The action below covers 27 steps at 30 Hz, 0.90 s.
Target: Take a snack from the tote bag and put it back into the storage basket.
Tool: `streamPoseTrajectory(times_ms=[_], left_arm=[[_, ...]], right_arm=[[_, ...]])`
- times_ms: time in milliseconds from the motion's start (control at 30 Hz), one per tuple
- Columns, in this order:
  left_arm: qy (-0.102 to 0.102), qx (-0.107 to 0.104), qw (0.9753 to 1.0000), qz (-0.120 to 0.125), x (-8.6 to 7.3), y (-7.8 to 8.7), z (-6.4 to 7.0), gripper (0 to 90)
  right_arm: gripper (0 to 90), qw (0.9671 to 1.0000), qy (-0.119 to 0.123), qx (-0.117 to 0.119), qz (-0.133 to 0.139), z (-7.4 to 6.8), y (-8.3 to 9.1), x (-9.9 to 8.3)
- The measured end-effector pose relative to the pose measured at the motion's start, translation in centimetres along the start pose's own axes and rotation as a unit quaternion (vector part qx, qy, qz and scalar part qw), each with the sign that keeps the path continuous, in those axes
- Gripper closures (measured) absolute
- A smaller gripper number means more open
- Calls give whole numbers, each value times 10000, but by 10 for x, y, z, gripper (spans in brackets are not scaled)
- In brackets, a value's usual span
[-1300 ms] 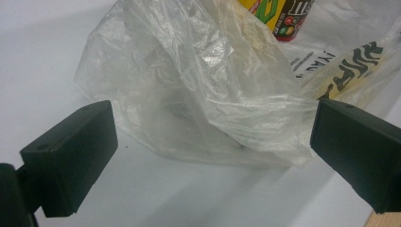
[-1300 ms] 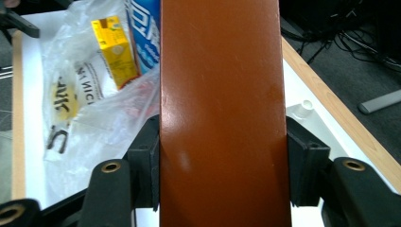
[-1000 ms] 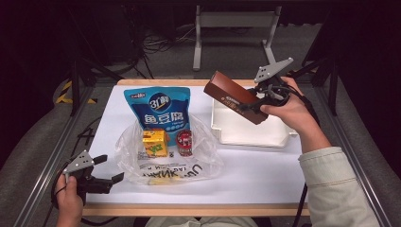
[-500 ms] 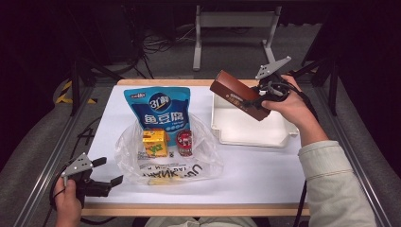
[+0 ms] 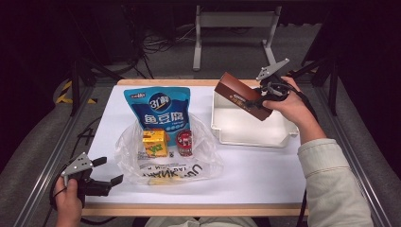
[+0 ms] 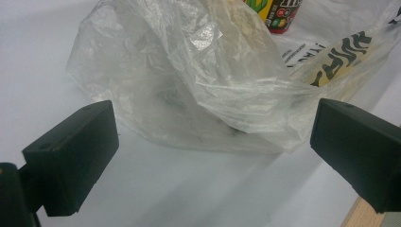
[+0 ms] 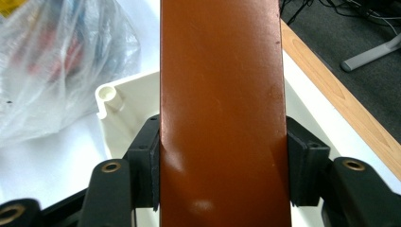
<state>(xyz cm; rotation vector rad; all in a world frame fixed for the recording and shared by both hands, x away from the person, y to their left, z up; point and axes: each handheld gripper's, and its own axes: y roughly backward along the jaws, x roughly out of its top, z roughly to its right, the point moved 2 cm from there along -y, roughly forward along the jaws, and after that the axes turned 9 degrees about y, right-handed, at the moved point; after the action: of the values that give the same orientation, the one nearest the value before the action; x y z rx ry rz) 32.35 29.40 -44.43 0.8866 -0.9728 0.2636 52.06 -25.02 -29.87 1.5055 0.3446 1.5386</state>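
White tabletop (image 5: 265,175): your right gripper (image 5: 265,94) clamped the brown box (image 5: 241,97) above the far-right tray (image 5: 246,137); left gripper (image 5: 106,172) gaped empty at the near-left corner.

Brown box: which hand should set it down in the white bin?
Right. The right tool is already shut on the brown box, holding it above the white bin. The left tool sits open at the table's near-left corner, by the plastic bag.
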Motion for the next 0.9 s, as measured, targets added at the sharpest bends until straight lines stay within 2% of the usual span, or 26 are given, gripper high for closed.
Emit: streamPoseTrajectory(times_ms=[267, 500, 900], left_arm=[[27, -32, 10000, 22, 0, 0, 0, 26], [-38, -72, 10000, 40, 0, -1, 0, 25], [-94, -59, 9999, 19, 0, -1, 0, 24]], right_arm=[[424, 9999, 115, -32, 27, 4, -12, -7], [425, 9998, 10, 8, -200, 8, -27, -18], [424, 9992, -116, -14, -387, 14, -43, -33]])
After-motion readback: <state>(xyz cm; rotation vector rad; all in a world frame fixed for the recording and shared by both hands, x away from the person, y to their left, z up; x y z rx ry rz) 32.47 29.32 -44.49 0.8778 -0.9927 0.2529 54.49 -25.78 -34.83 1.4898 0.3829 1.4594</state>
